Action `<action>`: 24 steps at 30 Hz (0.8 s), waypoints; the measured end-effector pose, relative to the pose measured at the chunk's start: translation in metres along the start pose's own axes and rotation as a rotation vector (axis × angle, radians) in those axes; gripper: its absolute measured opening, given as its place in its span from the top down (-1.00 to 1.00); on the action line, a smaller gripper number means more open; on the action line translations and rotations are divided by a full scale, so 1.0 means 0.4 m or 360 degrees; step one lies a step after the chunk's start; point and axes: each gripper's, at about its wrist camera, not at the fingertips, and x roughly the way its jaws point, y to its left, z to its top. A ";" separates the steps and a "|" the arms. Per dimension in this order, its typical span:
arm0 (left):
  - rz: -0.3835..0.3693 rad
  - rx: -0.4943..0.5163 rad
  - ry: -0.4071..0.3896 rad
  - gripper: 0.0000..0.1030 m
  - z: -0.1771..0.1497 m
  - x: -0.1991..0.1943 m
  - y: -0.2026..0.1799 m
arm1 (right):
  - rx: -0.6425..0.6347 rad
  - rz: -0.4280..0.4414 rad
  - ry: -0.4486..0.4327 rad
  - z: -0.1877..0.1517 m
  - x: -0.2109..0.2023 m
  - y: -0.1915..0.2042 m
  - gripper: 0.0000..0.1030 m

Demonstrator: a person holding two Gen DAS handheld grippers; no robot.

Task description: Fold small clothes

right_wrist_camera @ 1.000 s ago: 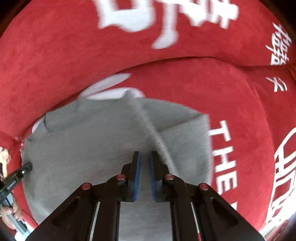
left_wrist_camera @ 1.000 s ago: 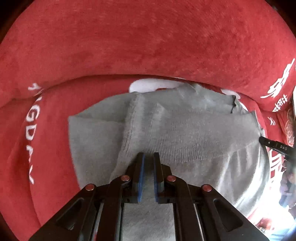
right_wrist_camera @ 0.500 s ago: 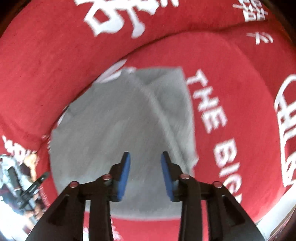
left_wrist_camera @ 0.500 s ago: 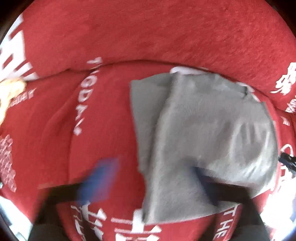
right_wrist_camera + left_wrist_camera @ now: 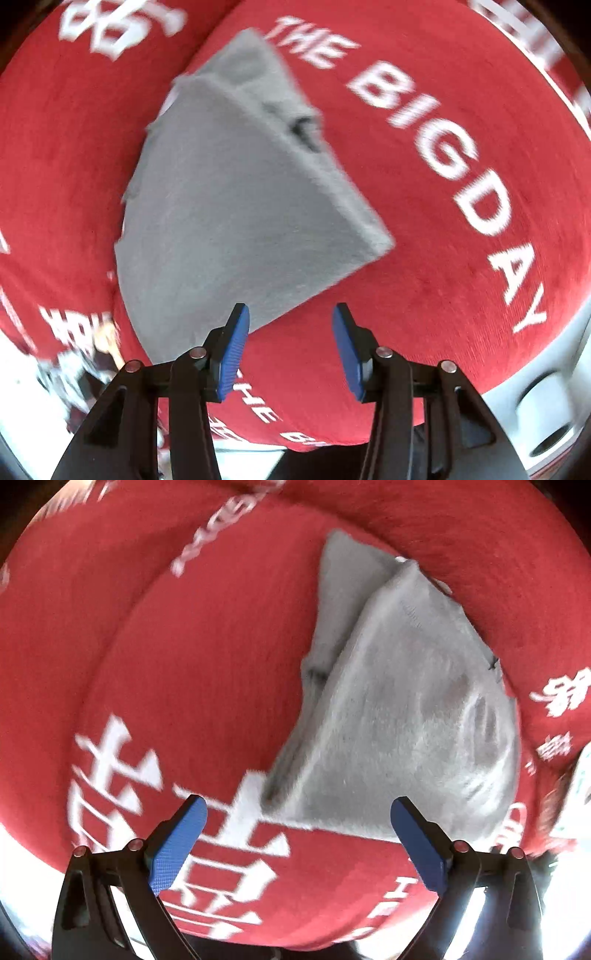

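A folded grey knit garment [image 5: 399, 709] lies flat on the red cloth-covered surface [image 5: 192, 657]; it also shows in the right wrist view [image 5: 236, 192]. My left gripper [image 5: 299, 808] is wide open and empty, held above and short of the garment's near edge. My right gripper [image 5: 290, 315] is open and empty, just off the garment's near edge, above the red cloth [image 5: 424, 258]. Neither gripper touches the garment.
The red cloth carries white lettering, "THE BIGDAY" [image 5: 436, 147] and large characters [image 5: 155, 805]. A raised red padded back [image 5: 480, 554] runs behind the garment. The surface's edge and a grey object [image 5: 546, 413] show at the right wrist view's lower right.
Both grippers have opened, let go of the grey garment and pulled back and up from it. The garment now lies folded on the red cloth.
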 end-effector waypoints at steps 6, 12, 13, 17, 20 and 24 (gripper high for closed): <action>-0.0093 -0.0215 -0.0013 -0.95 -0.010 0.025 0.023 | 0.0269 0.0215 -0.0058 0.030 0.025 -0.071 0.01; 0.0008 -0.0231 -0.0080 0.42 0.012 0.034 -0.001 | 0.0368 0.0270 -0.0084 0.058 0.028 -0.073 0.52; 0.0056 -0.0187 -0.0074 0.49 0.015 0.033 -0.006 | 0.0342 0.0226 -0.0073 0.065 0.032 -0.061 0.80; 0.0079 -0.0014 -0.0114 0.79 0.005 0.008 -0.023 | 0.0034 0.0036 -0.0066 0.077 -0.006 0.004 0.81; 0.0125 0.0076 -0.0107 0.79 -0.003 0.020 -0.035 | -0.0127 -0.0059 -0.0053 0.081 -0.015 0.020 0.81; 0.0188 0.0184 -0.0127 0.78 -0.011 0.021 -0.057 | -0.0180 -0.0158 -0.0027 0.090 0.010 -0.009 0.82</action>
